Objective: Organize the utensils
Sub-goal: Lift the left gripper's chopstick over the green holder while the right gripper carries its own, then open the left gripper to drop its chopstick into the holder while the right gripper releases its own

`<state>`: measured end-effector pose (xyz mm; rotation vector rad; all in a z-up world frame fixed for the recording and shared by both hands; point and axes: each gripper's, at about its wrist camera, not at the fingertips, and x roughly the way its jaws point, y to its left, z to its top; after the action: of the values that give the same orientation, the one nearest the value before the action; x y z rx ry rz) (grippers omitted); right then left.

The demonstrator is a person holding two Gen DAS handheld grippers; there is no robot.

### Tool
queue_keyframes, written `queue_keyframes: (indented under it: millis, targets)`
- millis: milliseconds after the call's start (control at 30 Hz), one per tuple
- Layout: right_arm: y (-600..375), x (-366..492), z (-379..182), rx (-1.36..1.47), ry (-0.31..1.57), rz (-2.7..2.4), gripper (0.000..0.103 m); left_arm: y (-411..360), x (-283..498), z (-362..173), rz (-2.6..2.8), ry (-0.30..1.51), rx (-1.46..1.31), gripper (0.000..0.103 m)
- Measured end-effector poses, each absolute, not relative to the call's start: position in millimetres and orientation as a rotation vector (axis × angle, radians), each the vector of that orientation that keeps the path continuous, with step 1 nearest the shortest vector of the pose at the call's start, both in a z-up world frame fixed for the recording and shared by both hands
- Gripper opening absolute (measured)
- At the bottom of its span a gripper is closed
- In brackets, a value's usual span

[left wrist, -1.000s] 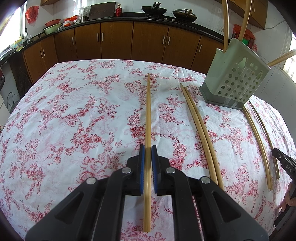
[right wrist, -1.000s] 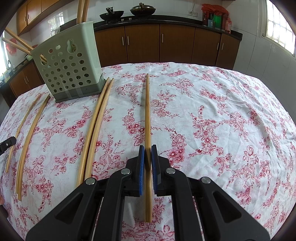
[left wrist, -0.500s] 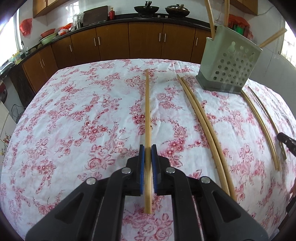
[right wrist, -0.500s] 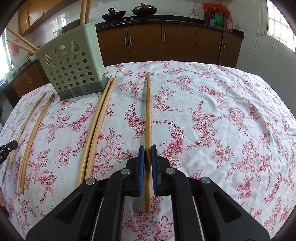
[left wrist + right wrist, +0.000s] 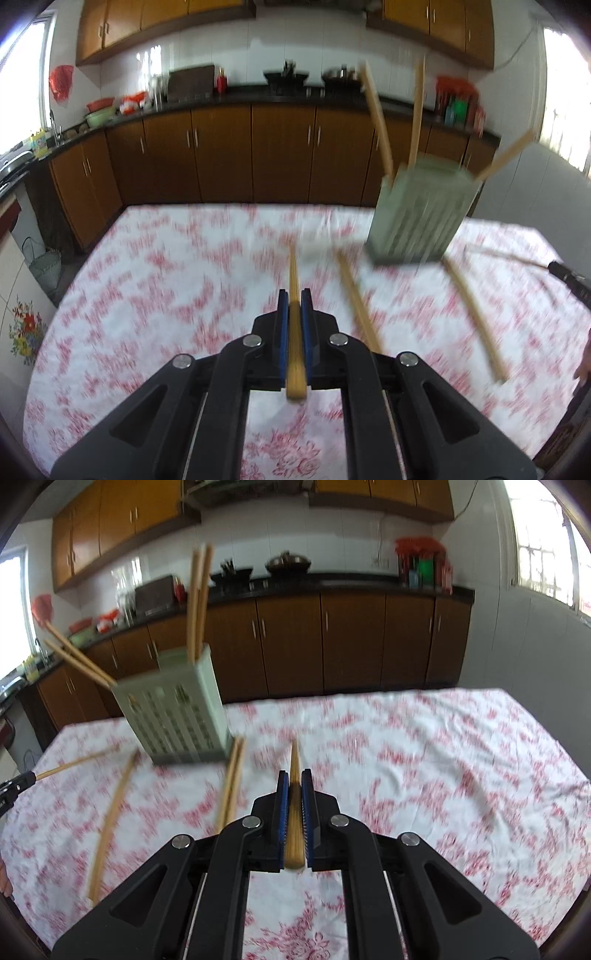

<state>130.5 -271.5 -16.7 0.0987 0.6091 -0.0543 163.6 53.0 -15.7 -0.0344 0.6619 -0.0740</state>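
Observation:
My left gripper (image 5: 294, 295) is shut on a bamboo chopstick (image 5: 294, 280) and holds it lifted above the floral tablecloth. My right gripper (image 5: 294, 777) is shut on another bamboo chopstick (image 5: 294, 764), also lifted. The green perforated utensil holder (image 5: 421, 214) stands at the back right in the left wrist view and at the back left in the right wrist view (image 5: 173, 709); several chopsticks stick out of it. More chopsticks (image 5: 356, 295) lie on the cloth; in the right wrist view a pair (image 5: 232, 775) lies beside the holder. Both views are motion-blurred.
The table has a floral cloth (image 5: 166, 295) with edges all round. Brown kitchen cabinets (image 5: 258, 155) and a counter with pots stand behind. The other gripper's tip shows at the right edge (image 5: 569, 277) and at the left edge (image 5: 14, 786).
Both grippers have lifted and tilted up with their chopsticks, which lay on the cloth before. The views now look toward the cabinets, and the holder appears nearer.

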Motion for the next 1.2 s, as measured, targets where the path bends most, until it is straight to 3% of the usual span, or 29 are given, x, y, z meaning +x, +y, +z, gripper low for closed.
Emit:
queue_keyframes:
  millis: [567, 933, 1200]
  targets:
    - [-264, 127, 66, 0.174, 0.384, 0.05, 0.008, 26, 150, 88, -0.179, 0.433, -0.057, 0.008]
    - [-233, 144, 137, 0.187, 0.118, 0.111, 0.008, -13, 165, 155, -0.258, 0.246, -0.139, 0.008]
    - [-223, 180, 126, 0.176, -0.002, 0.066, 0.008, -42, 204, 159, -0.237, 0.179, -0.112, 0.008]
